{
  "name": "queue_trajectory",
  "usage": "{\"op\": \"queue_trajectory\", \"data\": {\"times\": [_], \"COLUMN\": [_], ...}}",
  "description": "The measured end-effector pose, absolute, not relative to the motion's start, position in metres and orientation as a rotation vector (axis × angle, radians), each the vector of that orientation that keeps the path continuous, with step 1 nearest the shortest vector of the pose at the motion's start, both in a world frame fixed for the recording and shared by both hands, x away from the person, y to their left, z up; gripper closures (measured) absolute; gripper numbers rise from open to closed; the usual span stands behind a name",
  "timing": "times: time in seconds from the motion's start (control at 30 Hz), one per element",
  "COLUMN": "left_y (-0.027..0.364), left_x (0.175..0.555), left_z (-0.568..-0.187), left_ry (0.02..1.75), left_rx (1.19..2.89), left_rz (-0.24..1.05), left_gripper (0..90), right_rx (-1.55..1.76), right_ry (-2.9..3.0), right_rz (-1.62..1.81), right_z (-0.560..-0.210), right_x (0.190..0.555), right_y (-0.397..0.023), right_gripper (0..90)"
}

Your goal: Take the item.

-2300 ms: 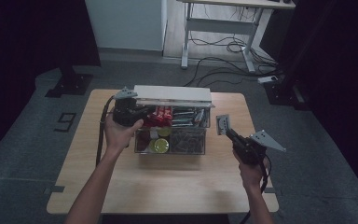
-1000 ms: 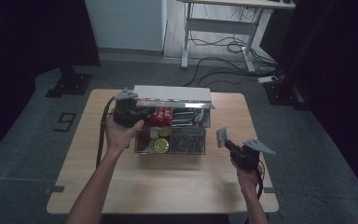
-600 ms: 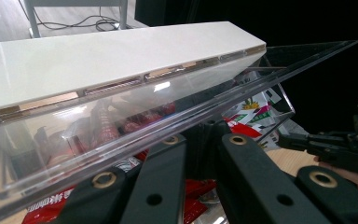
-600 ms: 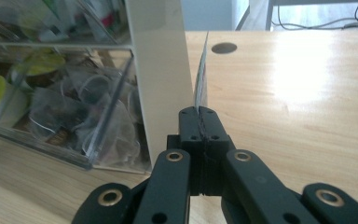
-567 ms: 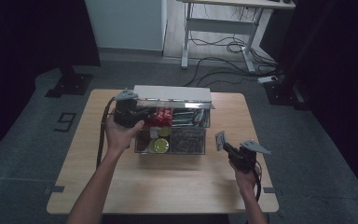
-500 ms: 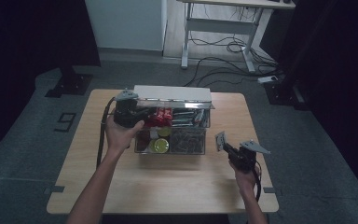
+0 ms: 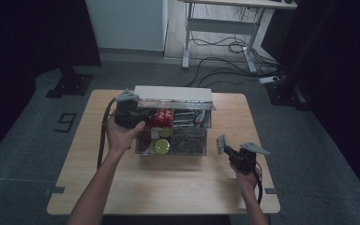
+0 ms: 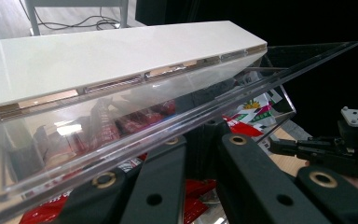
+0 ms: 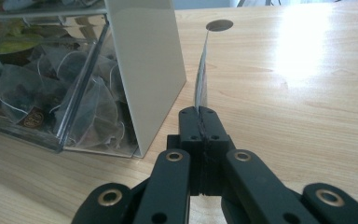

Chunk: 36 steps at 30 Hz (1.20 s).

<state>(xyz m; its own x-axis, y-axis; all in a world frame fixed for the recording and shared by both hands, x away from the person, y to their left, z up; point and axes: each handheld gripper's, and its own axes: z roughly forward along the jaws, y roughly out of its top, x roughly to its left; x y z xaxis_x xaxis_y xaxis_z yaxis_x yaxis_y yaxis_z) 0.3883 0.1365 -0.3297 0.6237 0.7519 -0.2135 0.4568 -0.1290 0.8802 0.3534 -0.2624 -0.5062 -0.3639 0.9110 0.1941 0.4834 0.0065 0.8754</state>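
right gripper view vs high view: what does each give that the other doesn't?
Right gripper view: the right gripper has its jaws shut on a thin packet seen edge-on, and pyramid tea bags lie behind the box wall.
High view: the left gripper at the raised clear lid, with red packets inside.
Both: the clear box on the wooden table.

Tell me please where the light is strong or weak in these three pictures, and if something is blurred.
High view: dim, dark surroundings, the table evenly lit. Left gripper view: glare on the clear lid, near black parts soft. Right gripper view: bright washed-out patch on the wood at upper right, tea bags sharp, the thin packet edge-on.
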Motion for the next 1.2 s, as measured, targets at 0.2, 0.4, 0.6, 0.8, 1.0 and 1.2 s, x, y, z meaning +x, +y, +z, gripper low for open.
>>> {"op": "queue_trajectory", "data": {"times": [0.2, 0.4, 0.6, 0.8, 1.0, 1.2], "left_y": [0.136, 0.136, 0.136, 0.136, 0.136, 0.136], "left_x": [0.388, 0.388, 0.388, 0.388, 0.388, 0.388], "left_z": [-0.33, -0.33, -0.331, -0.331, -0.331, -0.331], "left_ry": [0.982, 0.982, 0.982, 0.982, 0.983, 0.984], "left_rx": [1.77, 1.771, 1.772, 1.771, 1.772, 1.772], "left_rz": [0.34, 0.341, 0.342, 0.341, 0.342, 0.341], "left_gripper": [90.0, 90.0, 90.0, 90.0, 90.0, 90.0], "right_rx": [1.458, 1.493, 1.536, 1.589, 1.648, 1.679], "right_ry": [1.865, 1.854, 1.829, 1.819, 1.82, 1.831], "right_rz": [1.313, 1.302, 1.281, 1.229, 1.162, 1.113], "right_z": [-0.513, -0.519, -0.524, -0.53, -0.536, -0.541], "right_x": [0.357, 0.36, 0.363, 0.365, 0.368, 0.371], "right_y": [-0.264, -0.271, -0.279, -0.288, -0.292, -0.294], "right_gripper": [88.8, 88.7, 88.4, 85.9, 82.1, 77.3]}}
